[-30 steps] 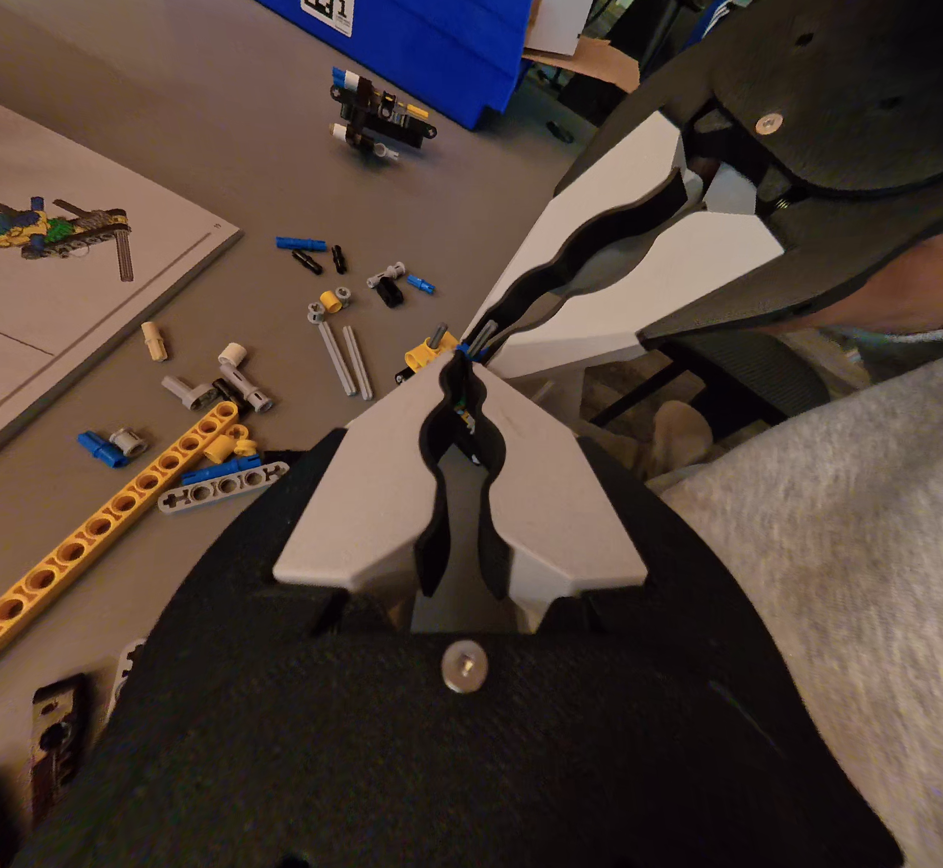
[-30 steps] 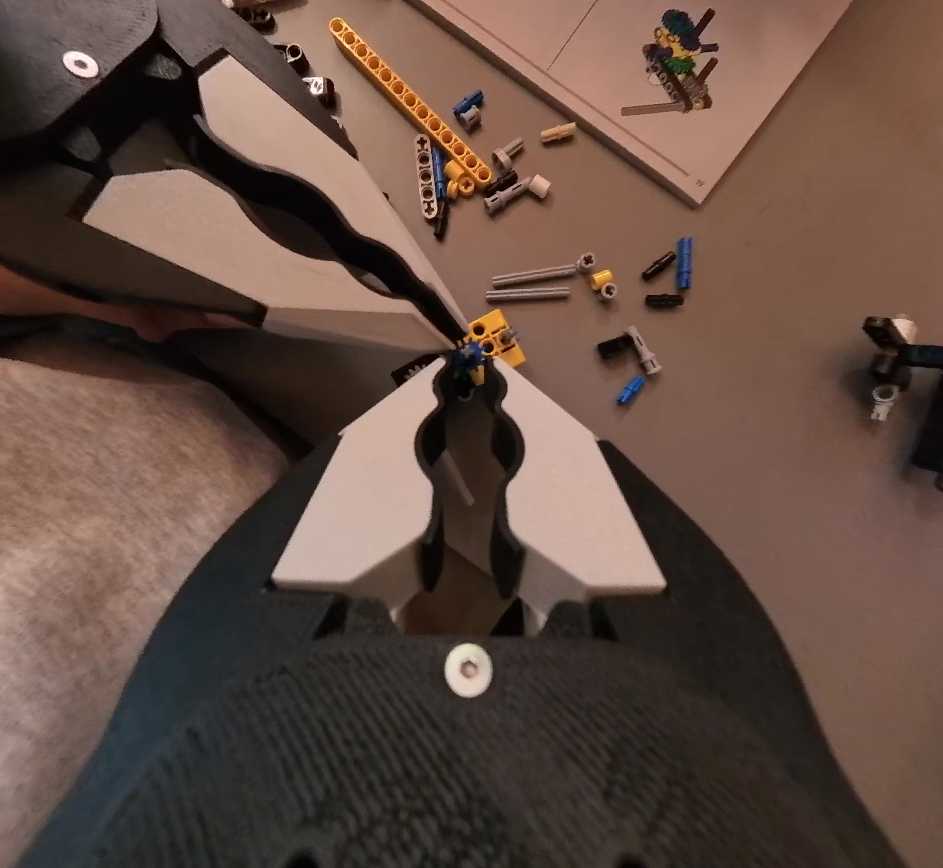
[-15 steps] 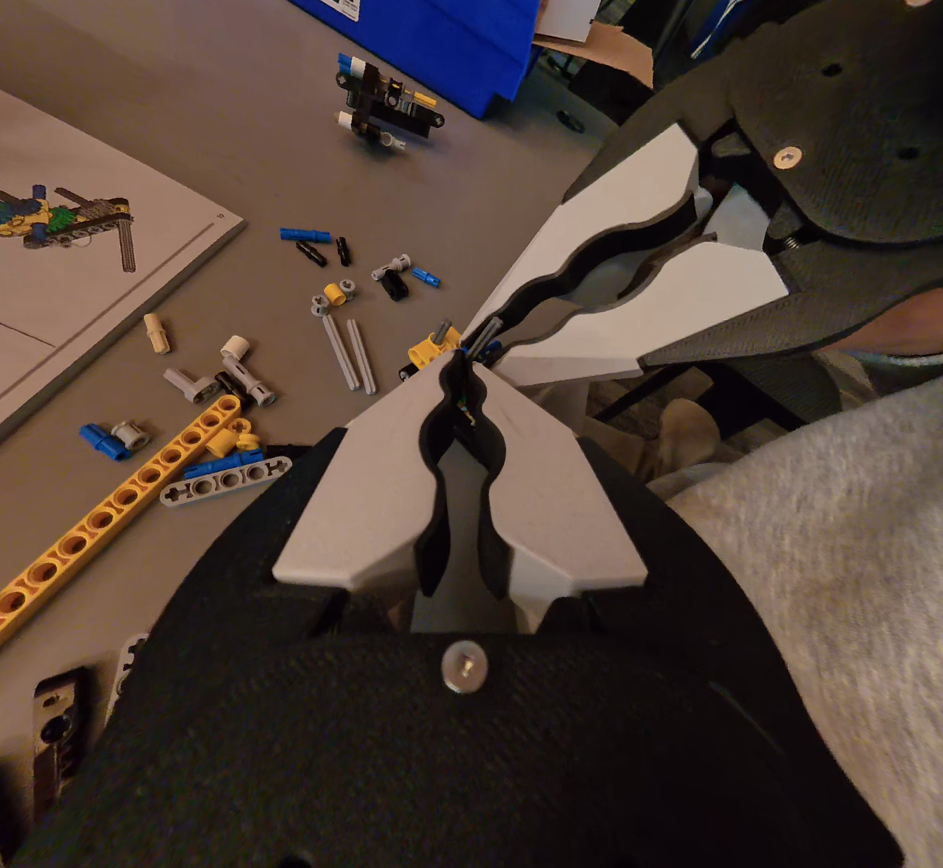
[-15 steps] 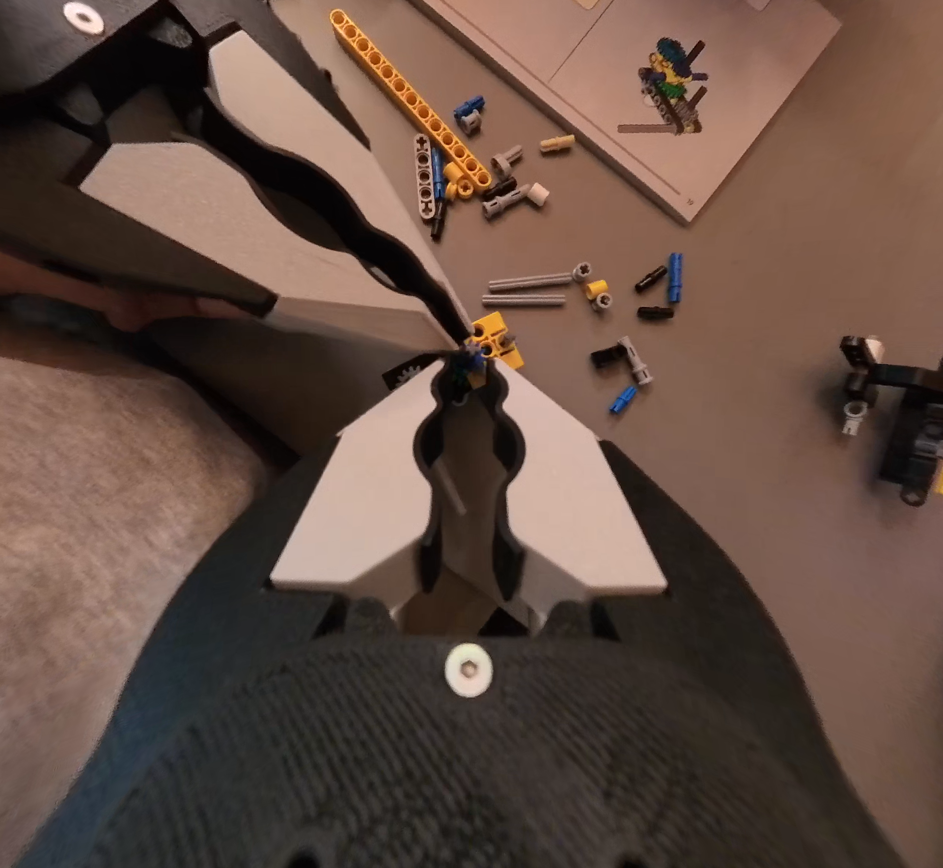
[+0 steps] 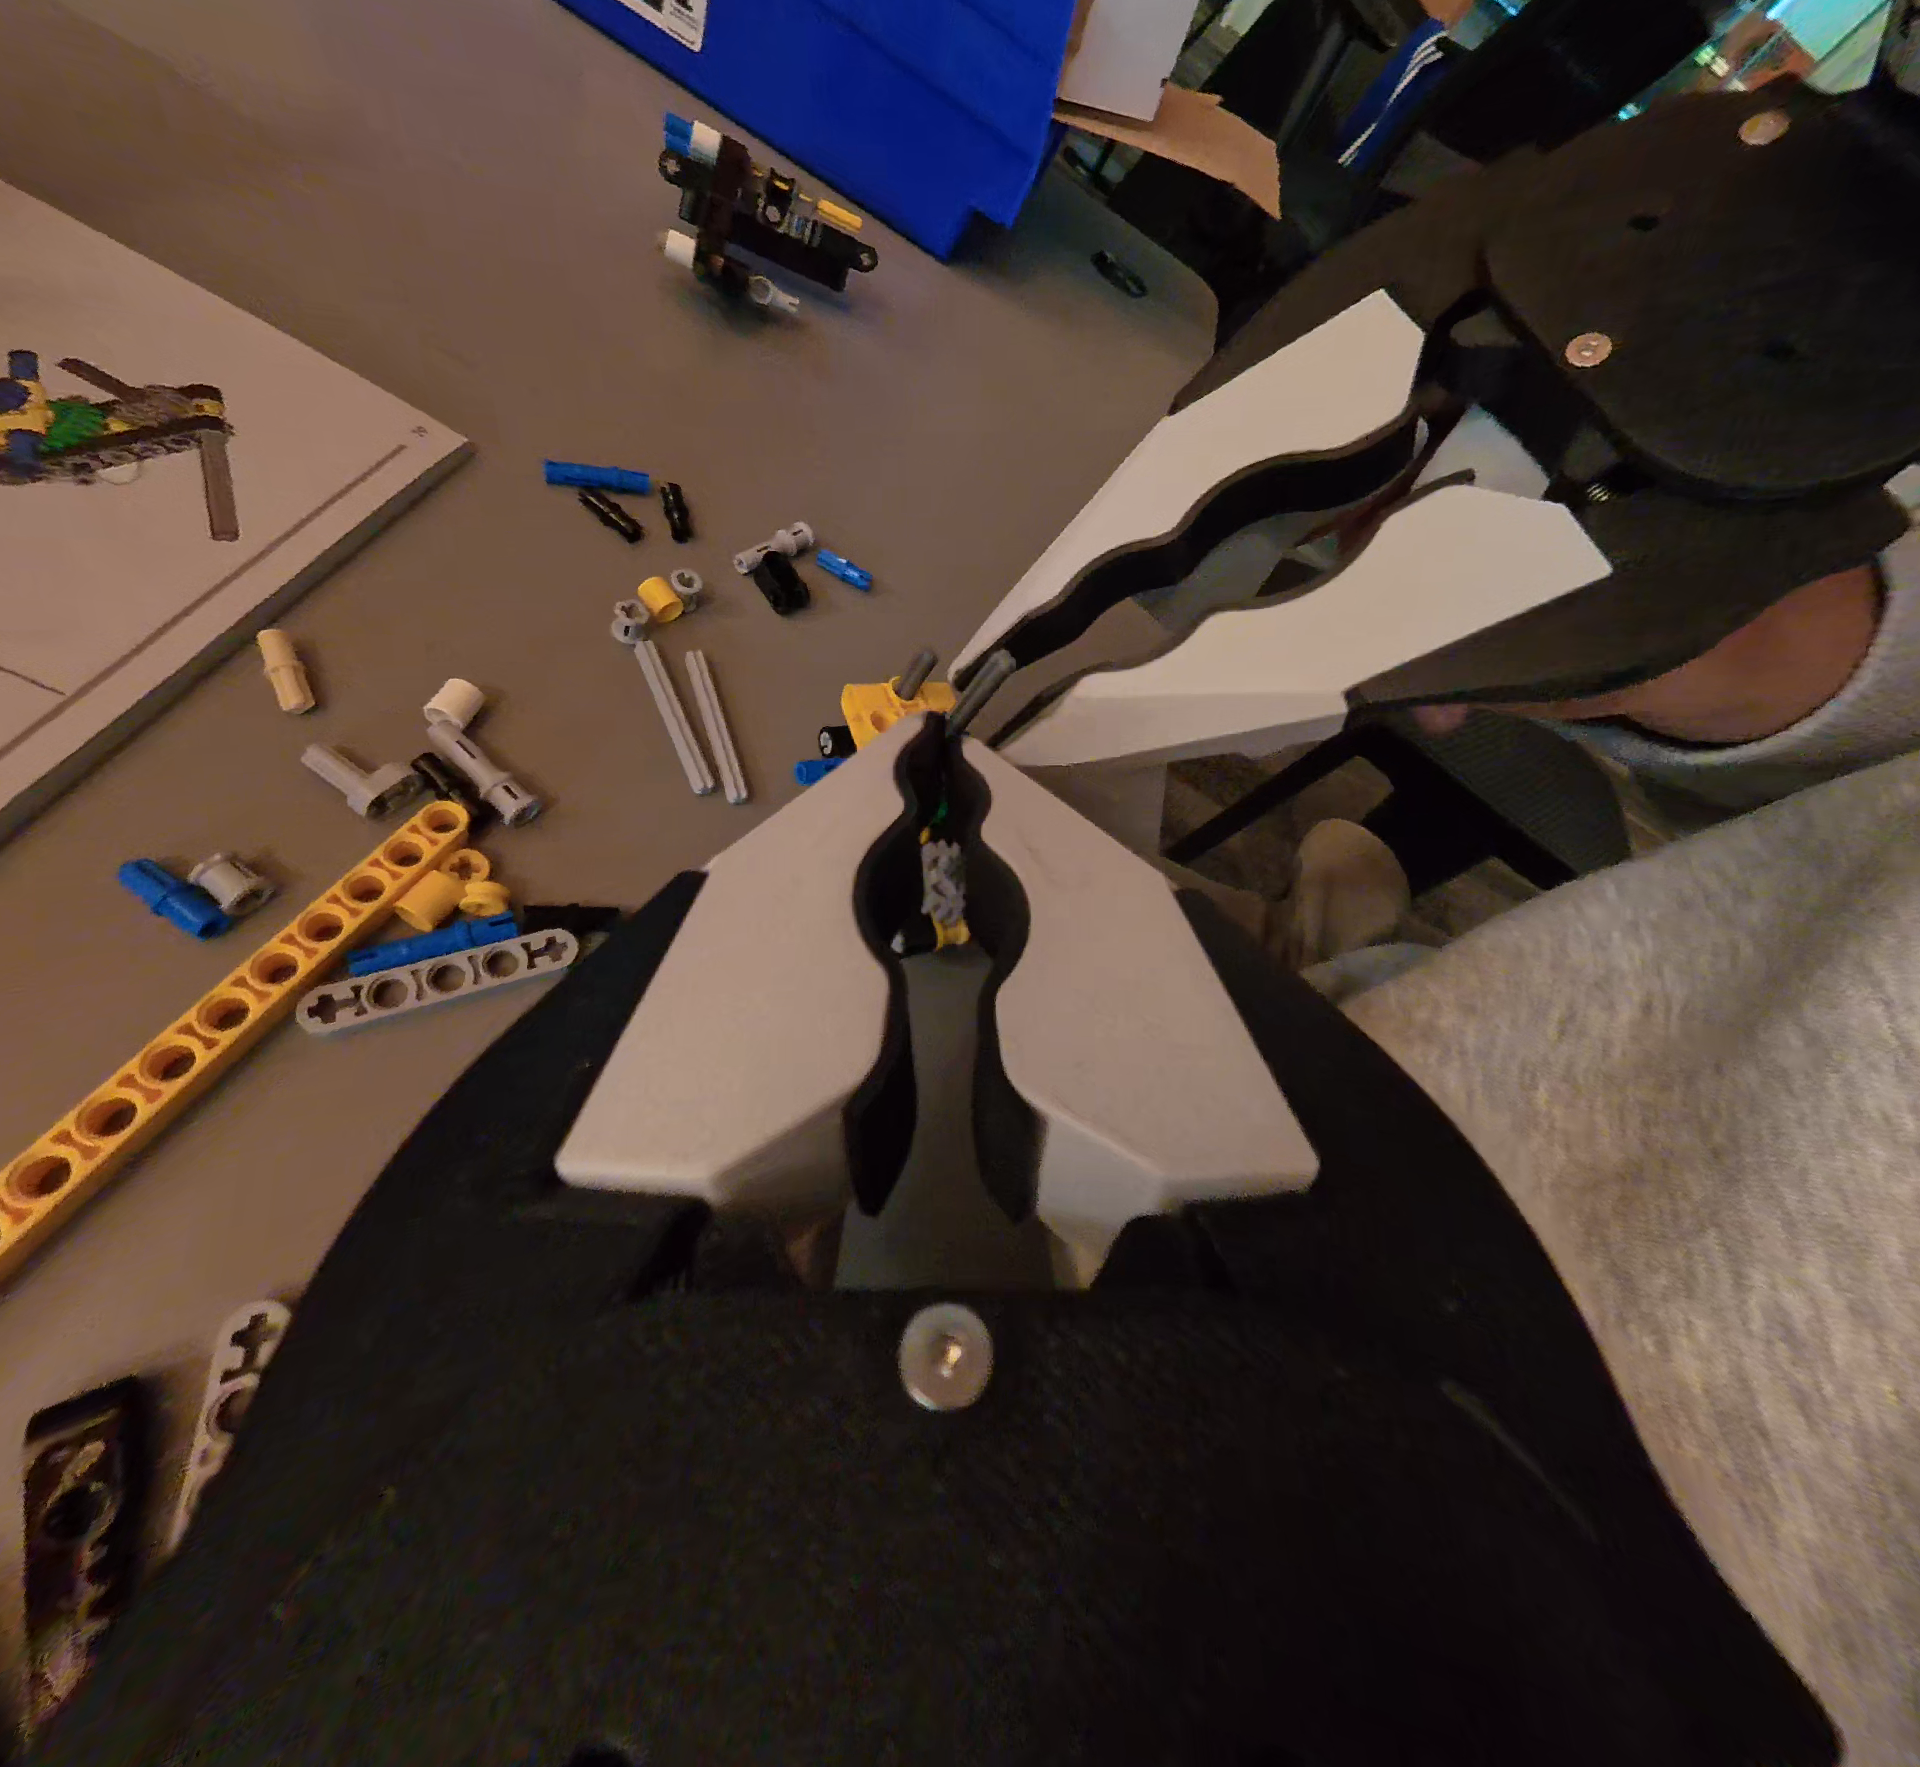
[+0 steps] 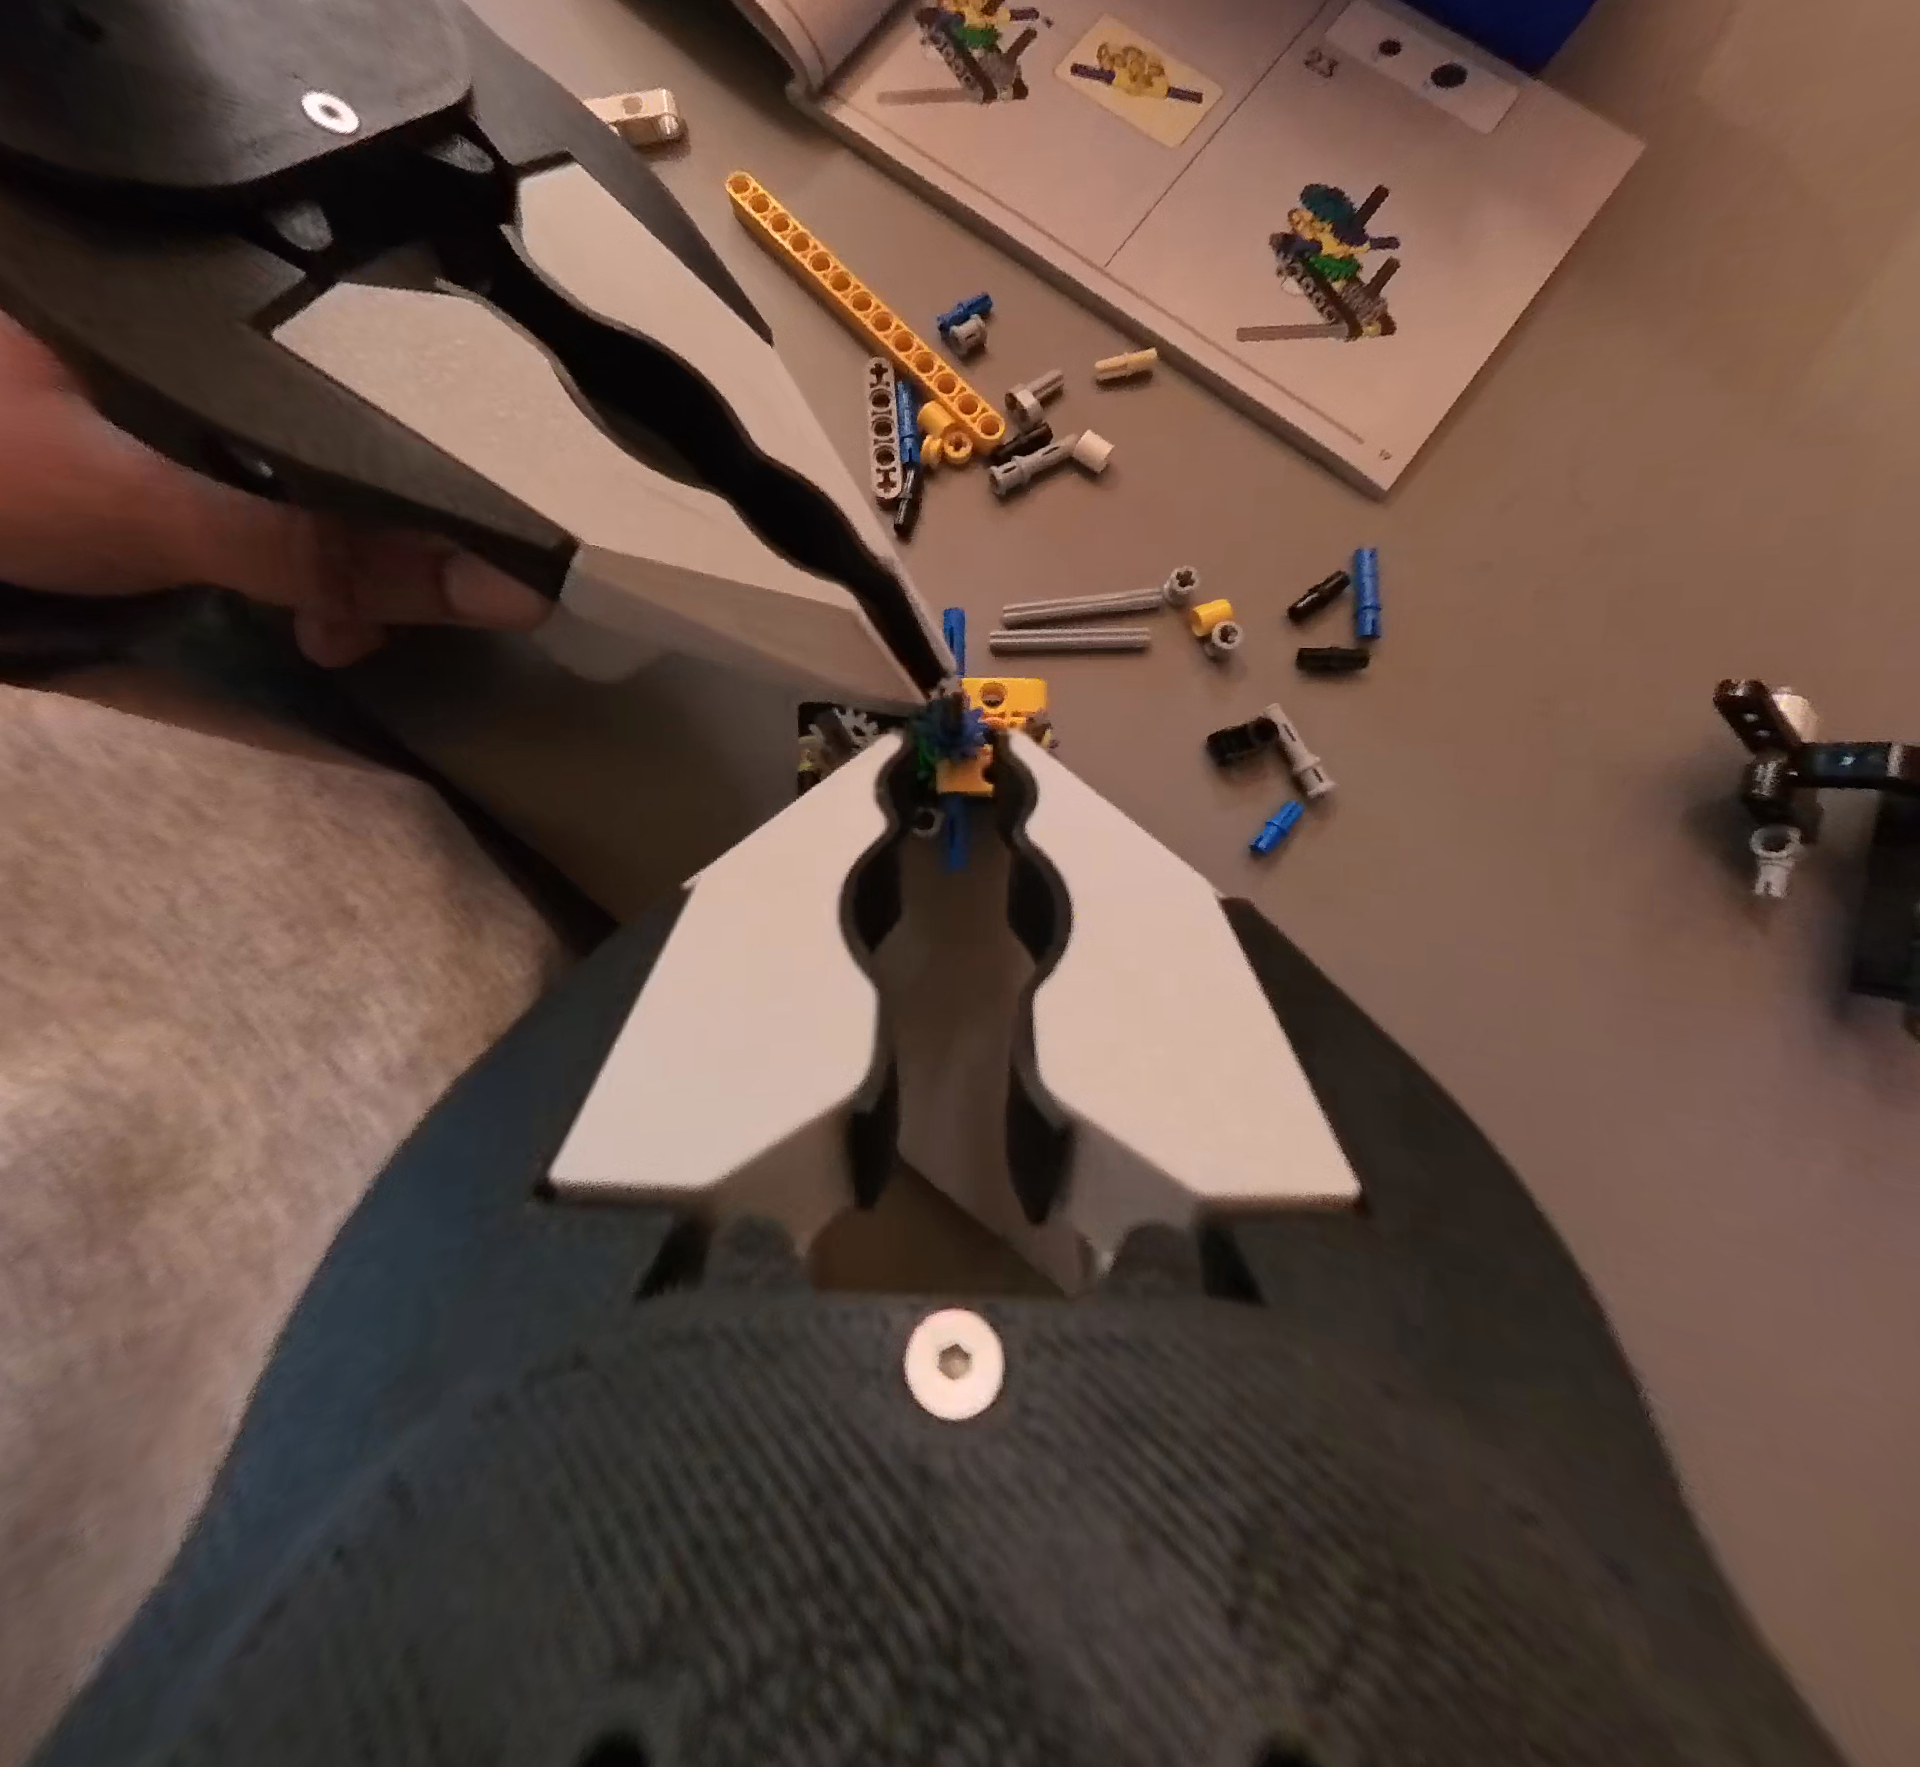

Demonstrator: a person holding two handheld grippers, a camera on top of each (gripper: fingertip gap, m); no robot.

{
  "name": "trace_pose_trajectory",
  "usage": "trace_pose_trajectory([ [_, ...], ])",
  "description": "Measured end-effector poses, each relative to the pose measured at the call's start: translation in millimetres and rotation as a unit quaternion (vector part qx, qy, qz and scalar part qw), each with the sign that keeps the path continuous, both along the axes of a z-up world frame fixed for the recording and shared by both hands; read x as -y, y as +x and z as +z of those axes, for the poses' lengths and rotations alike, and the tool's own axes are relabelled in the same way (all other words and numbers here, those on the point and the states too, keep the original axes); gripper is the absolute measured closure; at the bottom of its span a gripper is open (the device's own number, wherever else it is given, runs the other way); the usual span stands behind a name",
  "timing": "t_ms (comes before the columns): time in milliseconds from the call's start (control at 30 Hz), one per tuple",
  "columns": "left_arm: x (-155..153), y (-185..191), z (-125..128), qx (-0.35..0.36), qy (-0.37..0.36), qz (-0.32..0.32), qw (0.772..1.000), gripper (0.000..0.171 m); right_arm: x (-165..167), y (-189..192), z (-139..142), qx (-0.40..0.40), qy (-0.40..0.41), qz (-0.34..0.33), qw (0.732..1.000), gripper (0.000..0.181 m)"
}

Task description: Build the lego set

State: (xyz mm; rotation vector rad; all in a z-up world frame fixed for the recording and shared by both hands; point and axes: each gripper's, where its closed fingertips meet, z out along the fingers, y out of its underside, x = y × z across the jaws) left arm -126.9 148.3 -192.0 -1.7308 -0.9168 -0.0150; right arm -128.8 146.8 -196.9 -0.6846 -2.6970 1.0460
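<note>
My left gripper [image 5: 940, 746] and right gripper [image 6: 951, 746] meet tip to tip just above the grey table. Both are shut on one small lego assembly. It shows as a grey gear and a yellow part [image 5: 943, 891] between my left fingers, and as blue, yellow and green parts [image 6: 961, 767] between my right fingers. In the left wrist view the right gripper [image 5: 987, 689] comes in from the right with a grey axle end at its tip. In the right wrist view the left gripper [image 6: 914, 668] comes in from the upper left. A yellow block [image 5: 883, 704] lies on the table right under the tips.
Loose parts lie on the table: a long yellow beam [image 5: 239, 990], two grey axles [image 5: 691, 720], a grey liftarm [image 5: 436, 974], small pins and connectors. An open instruction booklet [image 5: 156, 574] lies at the left, a black sub-assembly [image 5: 748, 211] in front of a blue bin [image 5: 831, 3]. The table edge is close on my right. Both grippers' tips are close together, under 4 cm apart. From either gripper's tips it is about 20 cm to the black sub-assembly [image 5: 748, 211].
Both grippers have stayed joined at the tips and shifted slightly together. The small assembly now shows further in between my left fingers.
</note>
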Motion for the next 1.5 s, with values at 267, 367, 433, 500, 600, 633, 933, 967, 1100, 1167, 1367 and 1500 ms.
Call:
trace_pose_trajectory([
  [267,-1.8,-1.4,-2.7,0.006,-0.006,-0.003,1.000,0.171,2.7,-0.2,-4.0,0.002,-0.013,0.013,1.000,0.172],
  [367,-1.9,-1.5,-3.4,0.012,-0.007,-0.005,1.000,0.171,2.7,-0.3,-4.2,0.005,-0.014,0.019,1.000,0.172],
  [433,-2.1,-1.6,-3.8,0.013,-0.009,-0.006,1.000,0.171,2.7,-0.4,-4.5,0.006,-0.013,0.022,1.000,0.173],
  [500,-2.3,-1.3,-4.0,0.016,-0.009,-0.007,1.000,0.171,2.4,-0.2,-4.7,0.008,-0.010,0.026,1.000,0.173],
  [600,-2.6,-0.9,-4.5,0.021,-0.003,-0.007,1.000,0.171,1.9,-0.2,-5.3,0.007,-0.002,0.030,1.000,0.174],
  [633,-2.6,-0.7,-4.6,0.023,-0.002,-0.007,1.000,0.171,1.9,-0.1,-5.3,0.007,0.000,0.031,0.999,0.174],
  [933,-2.9,-0.8,-4.7,0.024,-0.002,-0.003,1.000,0.171,1.7,0.1,-5.7,0.013,-0.003,0.029,0.999,0.174],
  [967,-3.4,-0.3,-4.1,0.028,0.003,-0.003,1.000,0.171,1.2,0.4,-5.6,0.017,-0.004,0.028,0.999,0.174],
  [1100,-4.4,4.3,8.0,0.051,0.058,-0.021,0.997,0.166,-6.0,-2.0,2.7,0.004,-0.019,0.021,1.000,0.169],
  [1167,-1.7,5.1,15.7,0.064,0.089,-0.027,0.994,0.161,-11.3,-1.9,7.8,0.000,-0.030,0.019,0.999,0.170],
  [1367,17.5,-2.2,12.8,0.044,0.070,-0.003,0.997,0.162,-25.7,-2.1,-2.3,-0.001,-0.028,0.019,0.999,0.168],
  [1500,34.8,-3.5,16.8,0.024,0.065,0.020,0.997,0.165,-28.1,-3.1,-7.1,-0.028,-0.042,0.026,0.998,0.167],
])
